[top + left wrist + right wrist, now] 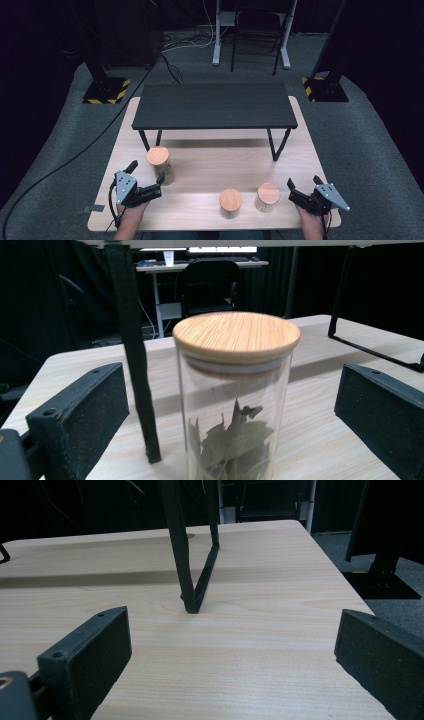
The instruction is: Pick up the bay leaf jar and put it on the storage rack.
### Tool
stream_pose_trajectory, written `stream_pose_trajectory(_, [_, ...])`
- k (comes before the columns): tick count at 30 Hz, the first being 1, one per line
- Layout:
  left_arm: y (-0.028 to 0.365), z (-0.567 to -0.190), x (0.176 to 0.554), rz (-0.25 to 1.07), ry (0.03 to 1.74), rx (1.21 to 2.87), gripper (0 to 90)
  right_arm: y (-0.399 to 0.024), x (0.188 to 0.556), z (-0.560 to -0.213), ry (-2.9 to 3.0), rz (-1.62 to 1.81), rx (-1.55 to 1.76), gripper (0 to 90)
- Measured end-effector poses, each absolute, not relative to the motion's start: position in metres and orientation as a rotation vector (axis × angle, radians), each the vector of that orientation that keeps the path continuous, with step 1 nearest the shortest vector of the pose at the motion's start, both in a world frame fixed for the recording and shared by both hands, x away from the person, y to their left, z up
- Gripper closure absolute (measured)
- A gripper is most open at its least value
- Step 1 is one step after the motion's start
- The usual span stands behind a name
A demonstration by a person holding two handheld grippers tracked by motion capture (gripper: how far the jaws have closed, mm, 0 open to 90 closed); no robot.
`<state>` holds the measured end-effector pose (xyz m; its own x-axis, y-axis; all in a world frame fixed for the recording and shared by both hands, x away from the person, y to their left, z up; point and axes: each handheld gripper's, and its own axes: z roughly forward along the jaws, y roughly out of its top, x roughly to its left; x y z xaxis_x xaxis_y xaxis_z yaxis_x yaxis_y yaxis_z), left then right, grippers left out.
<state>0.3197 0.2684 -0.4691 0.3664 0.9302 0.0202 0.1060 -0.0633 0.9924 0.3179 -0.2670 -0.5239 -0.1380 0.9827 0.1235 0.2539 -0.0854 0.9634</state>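
Three jars on table, tall jar [235, 400] sitting between wide-open left gripper [146, 184] jaws untouched, risking tipping if one jaw is clipping it first; right gripper [303, 192] gaping wide, holding nothing.

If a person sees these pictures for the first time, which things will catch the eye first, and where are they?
First comes the tall glass jar with a bamboo lid and dried leaves inside, standing between the open jaws of the left gripper at the table's left. Next, two shorter jars with similar lids stand near the front edge, left of the open right gripper. Behind them, a low black shelf on thin legs spans the wooden table.
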Motion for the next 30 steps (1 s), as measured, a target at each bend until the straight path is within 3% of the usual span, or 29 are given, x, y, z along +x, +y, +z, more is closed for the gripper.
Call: stream_pose_trajectory(30, [0.249,-0.467,0.345,0.912,1.008,1.48,0.4,-0.267,0.317,-0.524,1.459,1.287,1.39,1.0])
